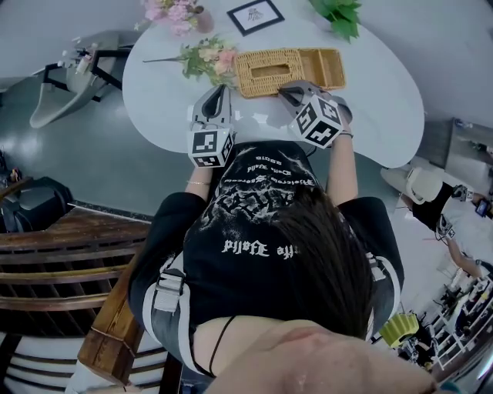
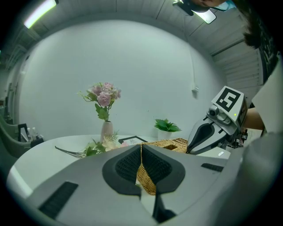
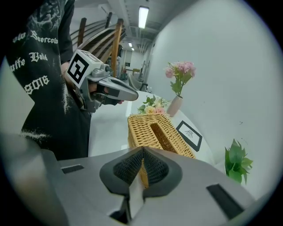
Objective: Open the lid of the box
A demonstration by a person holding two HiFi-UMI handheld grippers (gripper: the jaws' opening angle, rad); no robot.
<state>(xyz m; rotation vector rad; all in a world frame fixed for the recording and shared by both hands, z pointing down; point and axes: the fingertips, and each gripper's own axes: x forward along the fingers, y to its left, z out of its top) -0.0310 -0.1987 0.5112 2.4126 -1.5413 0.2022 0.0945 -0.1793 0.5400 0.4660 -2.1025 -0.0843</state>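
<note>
A woven wicker box [image 1: 289, 71] lies on the white table [image 1: 385, 100]; its left part is a lid with a slot [image 1: 269, 71], and its right end shows an open hollow [image 1: 325, 68]. My left gripper [image 1: 220, 95] is shut and empty, its tip just off the box's front left corner. My right gripper [image 1: 290, 92] is shut too, at the box's front edge near the middle. In the left gripper view the shut jaws [image 2: 141, 152] frame the wicker [image 2: 170, 143] behind them. In the right gripper view the box [image 3: 154, 132] lies just beyond the shut jaws [image 3: 142, 156].
Loose flowers [image 1: 208, 58] lie left of the box. A vase of pink flowers [image 1: 179, 14], a picture frame [image 1: 254, 15] and a green plant [image 1: 339, 15] stand along the far side. The table's curved front edge runs just under both grippers. Wooden furniture [image 1: 62, 262] stands behind at left.
</note>
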